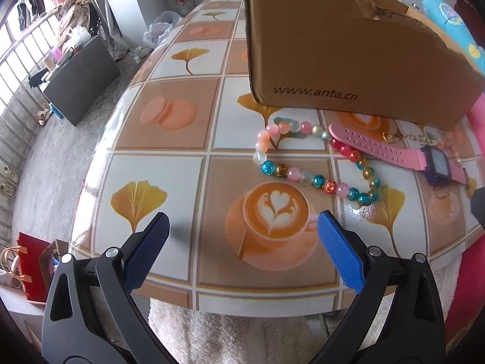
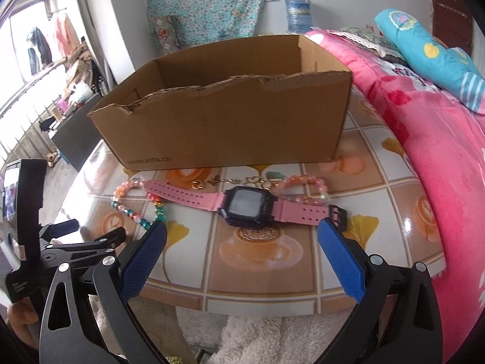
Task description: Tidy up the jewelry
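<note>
Tiled-pattern oilcloth covers the counter (image 1: 169, 163), printed with ginkgo leaves and coffee cups. Left tongs (image 1: 242, 236) hover released, holding nothing. Beyond them lies a multicoloured bead necklace (image 1: 303, 179), partly under a pink-strapped digital watch (image 2: 247, 206). A thin gold chain (image 2: 239, 180) behind is hard to make out. Behind everything, a torn cardboard box (image 2: 224, 121) stands open. Right tongs (image 2: 242, 236) gape, released, just before the watch.
</note>
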